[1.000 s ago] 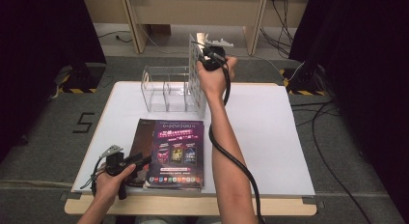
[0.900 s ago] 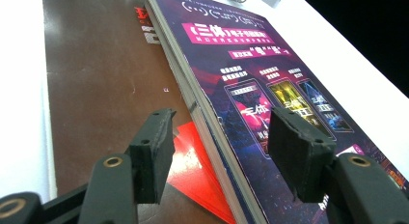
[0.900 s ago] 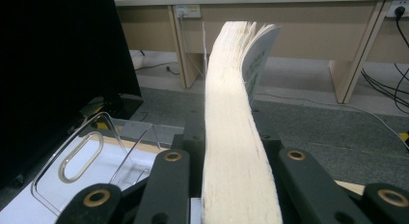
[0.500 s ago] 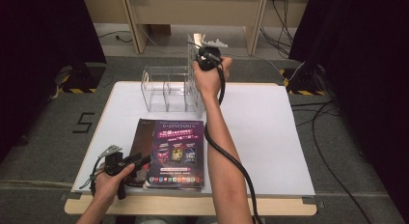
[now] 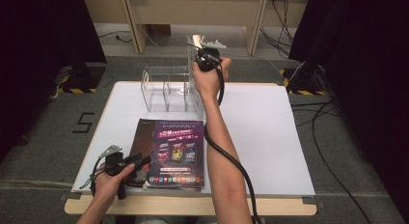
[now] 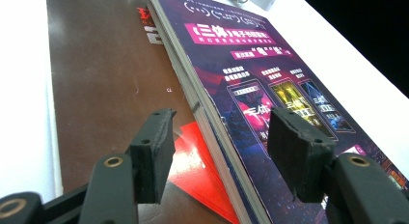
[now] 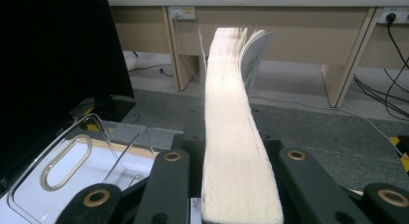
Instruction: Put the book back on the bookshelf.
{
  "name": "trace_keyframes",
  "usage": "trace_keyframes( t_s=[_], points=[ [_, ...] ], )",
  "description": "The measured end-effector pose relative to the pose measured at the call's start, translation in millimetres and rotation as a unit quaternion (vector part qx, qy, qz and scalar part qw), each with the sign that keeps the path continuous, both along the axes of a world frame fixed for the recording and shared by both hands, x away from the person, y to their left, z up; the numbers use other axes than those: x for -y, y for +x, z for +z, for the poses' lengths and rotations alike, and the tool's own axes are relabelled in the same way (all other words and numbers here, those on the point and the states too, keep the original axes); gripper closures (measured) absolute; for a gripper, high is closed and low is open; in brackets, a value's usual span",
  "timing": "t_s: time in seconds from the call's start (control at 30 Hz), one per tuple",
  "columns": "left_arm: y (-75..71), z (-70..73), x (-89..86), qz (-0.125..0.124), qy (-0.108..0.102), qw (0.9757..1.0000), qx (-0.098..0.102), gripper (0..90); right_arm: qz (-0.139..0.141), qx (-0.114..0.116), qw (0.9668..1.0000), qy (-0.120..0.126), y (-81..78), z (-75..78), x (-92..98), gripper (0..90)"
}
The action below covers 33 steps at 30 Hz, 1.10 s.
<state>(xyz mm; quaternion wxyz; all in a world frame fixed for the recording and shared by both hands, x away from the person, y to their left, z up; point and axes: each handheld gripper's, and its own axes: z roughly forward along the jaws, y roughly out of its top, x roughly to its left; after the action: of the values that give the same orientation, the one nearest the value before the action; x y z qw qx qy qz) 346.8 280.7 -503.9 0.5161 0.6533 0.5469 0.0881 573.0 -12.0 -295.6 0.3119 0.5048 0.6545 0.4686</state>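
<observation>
The right tongs [image 7: 239, 185] clench a thick book [image 7: 236, 137] above the clear rack [image 5: 166, 89]. The left tongs [image 6: 219, 142] sit released, apparently straddling the purple magazine's [image 6: 251, 89] edge.

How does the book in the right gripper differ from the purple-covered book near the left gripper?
The held book is lifted above the clear rack, page edges showing; the purple book lies flat on the table, cover up. The right gripper clamps the held book; the left gripper stands open over the purple book's edge. Both are thick.
</observation>
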Motion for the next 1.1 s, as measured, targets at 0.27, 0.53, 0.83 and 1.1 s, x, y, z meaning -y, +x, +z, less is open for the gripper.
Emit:
trace_keyframes(
  t_s=[0.27, 0.53, 0.83, 1.1],
  points=[
    [-0.5, 0.1, 1.9, -0.002, 0.002, 1.0, 0.001, 42.0, 0.01, 0.007, 0.9998, -0.014, -4.5, -6.7, 2.7, 74.1],
    [-1.0, 0.3, 3.6, -0.005, 0.003, 1.0, 0.002, 42.1, 0.013, 0.007, 0.9997, -0.017, -9.3, -11.3, 6.5, 73.5],
    [-1.7, 0.5, 4.6, -0.006, 0.003, 1.0, 0.004, 42.1, 0.0, 0.003, 0.9998, -0.02, -13.7, -12.1, 11.6, 70.1],
    [-2.0, 0.9, 3.8, -0.005, 0.002, 1.0, 0.004, 42.2, -0.01, 0.005, 0.9996, -0.027, -15.3, -13.2, 12.7, 57.6]
  ],
)
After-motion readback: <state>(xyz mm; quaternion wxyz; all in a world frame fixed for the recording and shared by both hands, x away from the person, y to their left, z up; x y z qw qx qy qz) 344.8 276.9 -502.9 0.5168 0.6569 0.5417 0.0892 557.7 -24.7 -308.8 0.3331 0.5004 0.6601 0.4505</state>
